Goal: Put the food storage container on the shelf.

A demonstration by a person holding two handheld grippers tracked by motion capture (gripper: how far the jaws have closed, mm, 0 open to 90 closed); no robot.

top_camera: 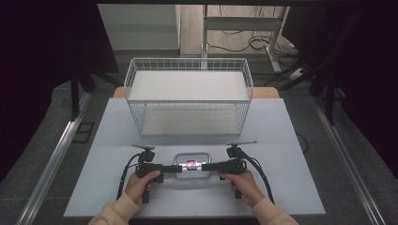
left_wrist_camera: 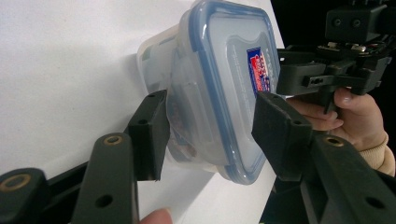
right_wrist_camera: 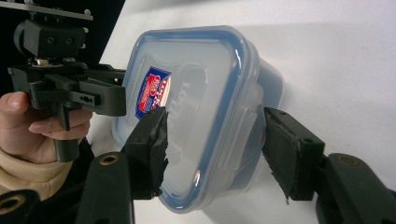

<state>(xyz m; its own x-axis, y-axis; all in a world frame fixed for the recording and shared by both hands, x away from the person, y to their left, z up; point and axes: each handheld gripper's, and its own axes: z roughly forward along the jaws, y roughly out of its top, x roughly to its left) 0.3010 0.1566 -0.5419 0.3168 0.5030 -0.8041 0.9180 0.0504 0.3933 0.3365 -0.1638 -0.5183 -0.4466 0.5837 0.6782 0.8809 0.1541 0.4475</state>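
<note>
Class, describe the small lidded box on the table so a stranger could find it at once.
Start at the white wire basket standing at the far side of the table. Come toward the person's hands: the box sits between the left gripper and right gripper. It is clear plastic, with a blue-rimmed lid and a red-and-blue label.

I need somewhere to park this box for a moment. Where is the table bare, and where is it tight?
Bare white table lies left of the left gripper and right of the right gripper, out to both side edges. The strip between the wire basket and the lidded container is narrow. Both grippers crowd the container.
</note>
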